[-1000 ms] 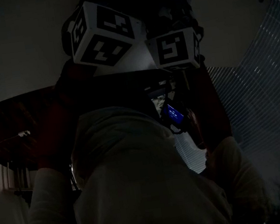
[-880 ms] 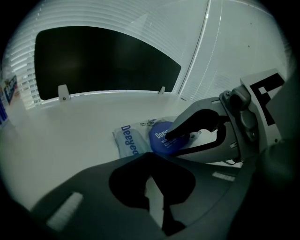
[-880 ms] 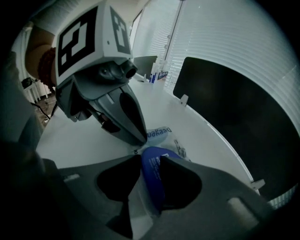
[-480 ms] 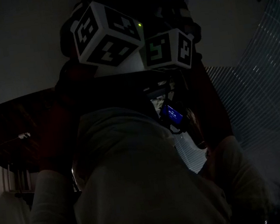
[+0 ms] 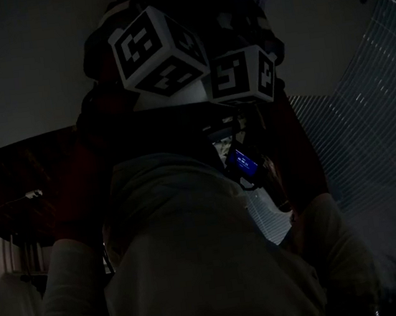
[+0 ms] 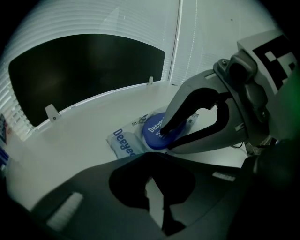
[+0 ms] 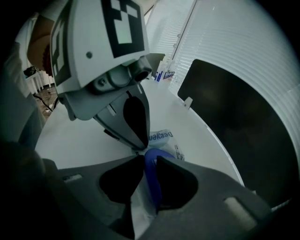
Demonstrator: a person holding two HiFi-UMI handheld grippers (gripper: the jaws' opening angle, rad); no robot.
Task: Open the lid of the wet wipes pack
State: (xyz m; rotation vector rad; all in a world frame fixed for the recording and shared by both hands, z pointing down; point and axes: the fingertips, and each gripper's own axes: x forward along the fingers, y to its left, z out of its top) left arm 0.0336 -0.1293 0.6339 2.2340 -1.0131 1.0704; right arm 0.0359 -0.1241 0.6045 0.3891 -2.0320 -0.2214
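Note:
The wet wipes pack [image 6: 123,144], pale with blue print, lies on a white table [image 6: 70,136]. Its round blue lid [image 6: 152,132] stands tilted up off the pack. My right gripper [image 7: 149,158] has the blue lid [image 7: 153,180] edge-on between its jaws, which are closing; a thin gap still shows on the lid's left side. From the left gripper view, the right gripper [image 6: 171,138] straddles the lid. My left gripper [image 7: 138,147] points down beside the lid, shut on the pack's film [image 7: 161,136]. The dark head view shows only the two marker cubes [image 5: 158,50], with the jaws hidden.
A dark panel [image 6: 84,70] on small clips stands along the table's curved far edge, with window blinds [image 7: 234,42] behind it. Small boxes [image 7: 164,73] sit at the table's far end. The person's pale sleeves [image 5: 197,262] fill the lower head view.
In the head view the left gripper's marker cube has rolled, showing other faces. The right cube has turned slightly. Neither hand has shifted place.

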